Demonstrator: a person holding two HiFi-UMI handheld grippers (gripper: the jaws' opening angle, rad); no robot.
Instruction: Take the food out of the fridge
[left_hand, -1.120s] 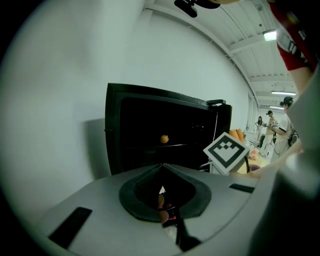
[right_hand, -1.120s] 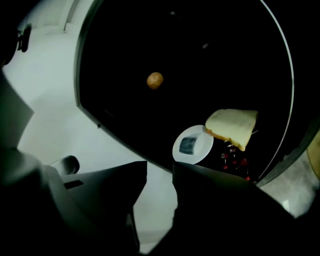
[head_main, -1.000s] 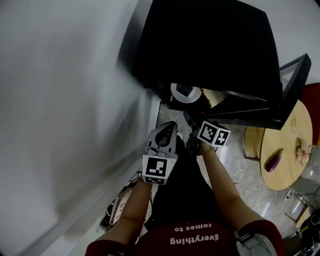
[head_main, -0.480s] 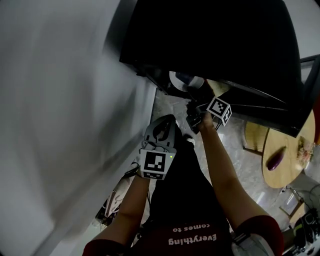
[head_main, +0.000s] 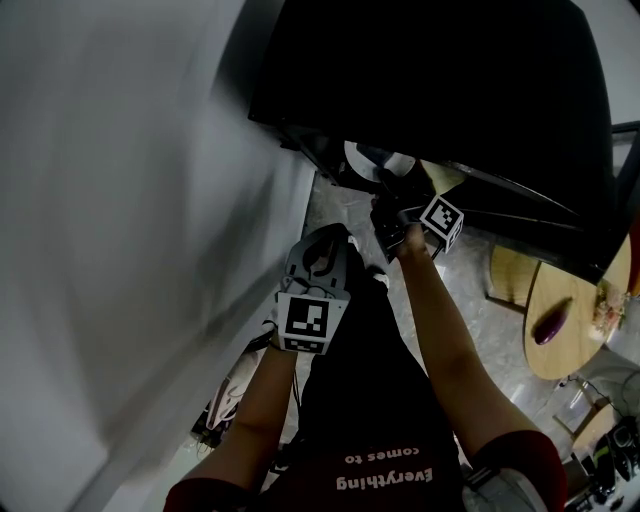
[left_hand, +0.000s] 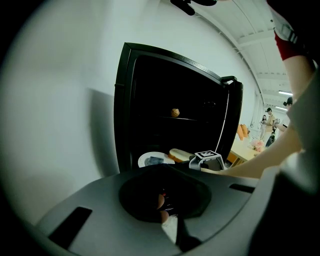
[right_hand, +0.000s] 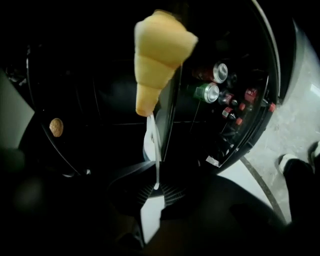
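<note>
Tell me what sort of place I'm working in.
Likely a staged test corner in a large hall: a small black fridge, a round wooden table, and people standing farther off.

The head camera looks steeply down from above the person's arms onto the top of the black fridge (head_main: 430, 80) and the floor, catching the white plate (head_main: 365, 158) at the lower shelf's front edge. The left claw (head_main: 335, 238) carries its camera well back, facing almost level into the open fridge — it shares that plate and the right claw (head_main: 384, 192) with the head view. The right claw's camera sits nearest, rolled sideways inside the fridge, its jaws having just closed further onto the plate's rim, and shares the small brown ball (right_hand: 56, 127) on the upper shelf with the left view.
</note>
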